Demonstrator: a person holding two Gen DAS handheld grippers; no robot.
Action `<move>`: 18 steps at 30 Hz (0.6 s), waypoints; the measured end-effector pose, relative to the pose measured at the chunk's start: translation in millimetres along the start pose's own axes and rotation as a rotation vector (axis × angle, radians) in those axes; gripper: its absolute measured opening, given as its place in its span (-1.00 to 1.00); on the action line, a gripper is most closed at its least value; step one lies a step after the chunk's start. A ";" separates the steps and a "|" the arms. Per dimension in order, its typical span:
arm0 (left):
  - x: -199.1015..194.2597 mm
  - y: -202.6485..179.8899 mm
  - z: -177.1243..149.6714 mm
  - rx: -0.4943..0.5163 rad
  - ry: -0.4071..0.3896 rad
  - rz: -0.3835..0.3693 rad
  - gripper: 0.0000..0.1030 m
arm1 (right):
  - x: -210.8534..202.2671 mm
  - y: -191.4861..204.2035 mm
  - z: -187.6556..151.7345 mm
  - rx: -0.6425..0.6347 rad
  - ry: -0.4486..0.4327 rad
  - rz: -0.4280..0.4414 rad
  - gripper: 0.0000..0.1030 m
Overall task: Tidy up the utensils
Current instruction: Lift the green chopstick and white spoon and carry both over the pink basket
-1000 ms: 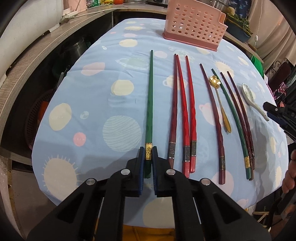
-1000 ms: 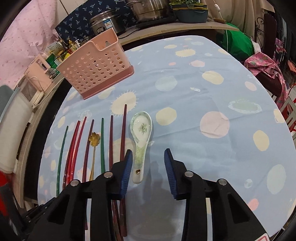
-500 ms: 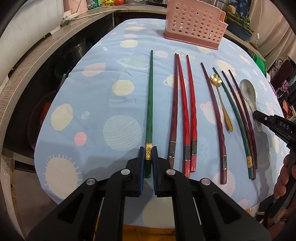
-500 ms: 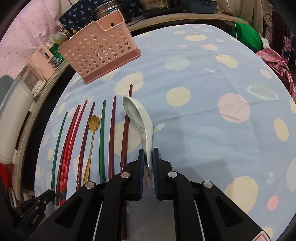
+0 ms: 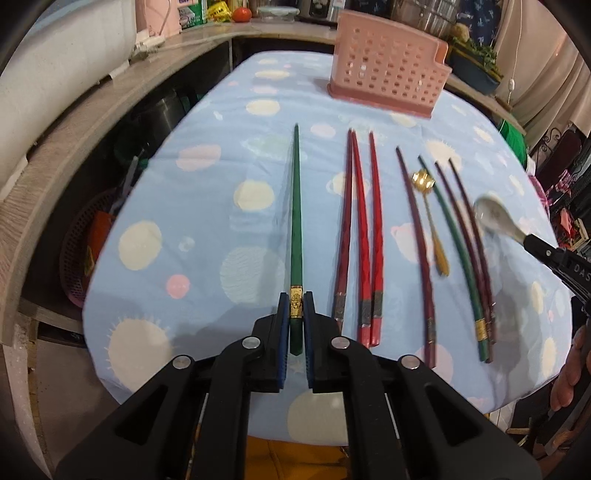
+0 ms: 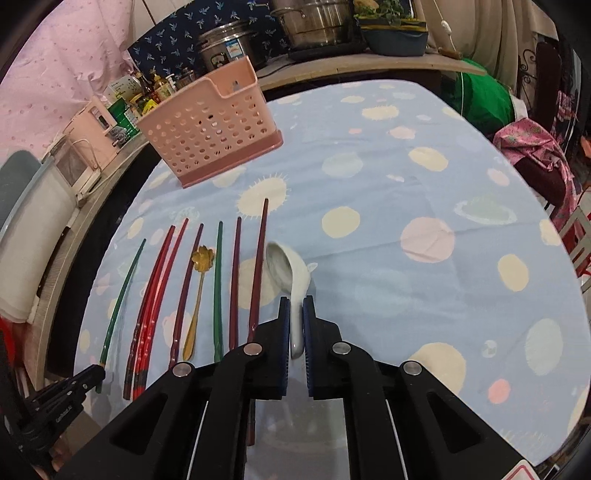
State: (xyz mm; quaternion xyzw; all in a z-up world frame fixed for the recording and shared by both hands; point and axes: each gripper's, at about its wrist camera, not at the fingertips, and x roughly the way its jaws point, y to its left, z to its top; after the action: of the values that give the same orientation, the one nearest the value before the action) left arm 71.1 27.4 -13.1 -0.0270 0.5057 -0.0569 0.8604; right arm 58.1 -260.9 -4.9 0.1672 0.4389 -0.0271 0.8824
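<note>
The right hand-held gripper (image 6: 295, 325) pinches the white ceramic soup spoon (image 6: 291, 280) by its glazed handle, bowl toward 11 o'clock off the desk (image 6: 406, 295); likely slippery and breakable. The left hand-held gripper (image 5: 295, 314) clamps the stiff green chopstick (image 5: 295, 221) at its butt end.

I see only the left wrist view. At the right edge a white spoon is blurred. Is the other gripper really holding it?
Observer: Yes. In the right wrist view the right gripper has just closed, and its pads clamp the handle of the white spoon.
Operator: Is the spoon tilted?
Observer: It is turned on its side, bowl facing the chopsticks.
Operator: What stands behind the pink basket?
Observer: Behind the pink basket, steel pots stand on the counter.
</note>
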 end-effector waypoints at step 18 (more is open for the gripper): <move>-126.0 -16.4 171.3 -0.015 -0.407 -0.063 -0.87 | -54.1 19.9 117.0 -0.028 -0.196 0.060 -0.87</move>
State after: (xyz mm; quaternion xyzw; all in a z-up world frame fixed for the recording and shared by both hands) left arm 158.8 24.9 181.3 -0.0599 0.3206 -0.0732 0.9425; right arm 118.4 -284.8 108.3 0.1645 0.3454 -0.0107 0.9239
